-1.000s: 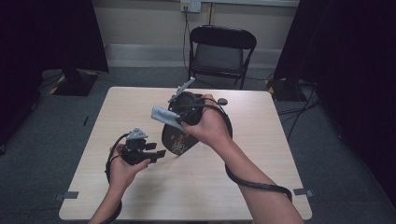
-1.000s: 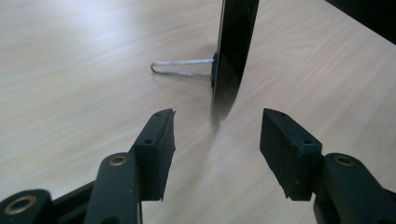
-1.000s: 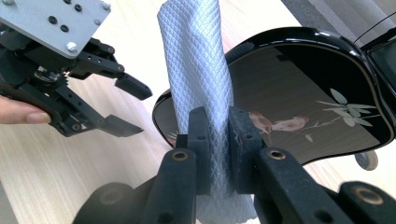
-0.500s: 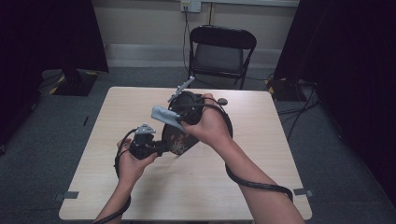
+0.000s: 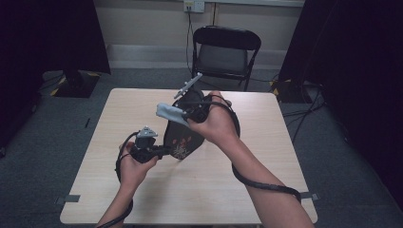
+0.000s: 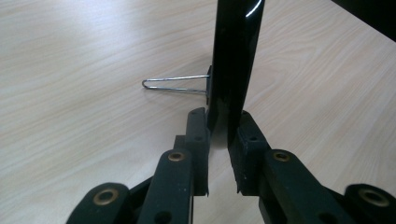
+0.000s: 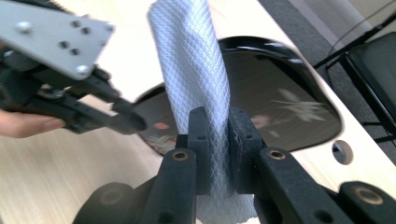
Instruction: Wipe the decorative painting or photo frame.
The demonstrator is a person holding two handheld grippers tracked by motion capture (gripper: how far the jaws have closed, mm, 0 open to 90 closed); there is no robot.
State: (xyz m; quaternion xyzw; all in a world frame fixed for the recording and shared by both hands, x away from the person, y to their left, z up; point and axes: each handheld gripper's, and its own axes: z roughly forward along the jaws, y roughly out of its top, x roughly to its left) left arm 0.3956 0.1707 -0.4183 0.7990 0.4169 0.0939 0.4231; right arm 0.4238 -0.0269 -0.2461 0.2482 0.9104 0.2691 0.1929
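Lacquer, black and glossy, covers the oval plate (image 5: 179,137) that stands on edge near the middle of the bench (image 5: 266,156), with a flower pattern on its face in the high view; in the left gripper view the plate (image 6: 236,60) rises as a thin dark edge from between the jaws, and a wire stand (image 6: 175,84) juts sideways from its back, just above the wood. The left gripper (image 5: 164,152) comes in level from the left in the high view; its jaws have just been closing, and they now pinch the plate's lower rim, 1 pad on each face. The right gripper (image 5: 183,111) is up by the plate's top edge; its jaws are clamped tight on a pale grey cloth (image 7: 196,79) with a woven diamond texture, which sticks up between the 2 pads in the right gripper view; the same cloth (image 5: 169,112) shows as a light patch beside the top of the plate in the high view. Whether the cloth touches the plate I cannot tell. Behind the cloth in the right gripper view lie the plate's shiny face (image 7: 280,107) and the left gripper (image 7: 135,122) at its rim. A black folding chair (image 5: 225,54) stands beyond the bench.
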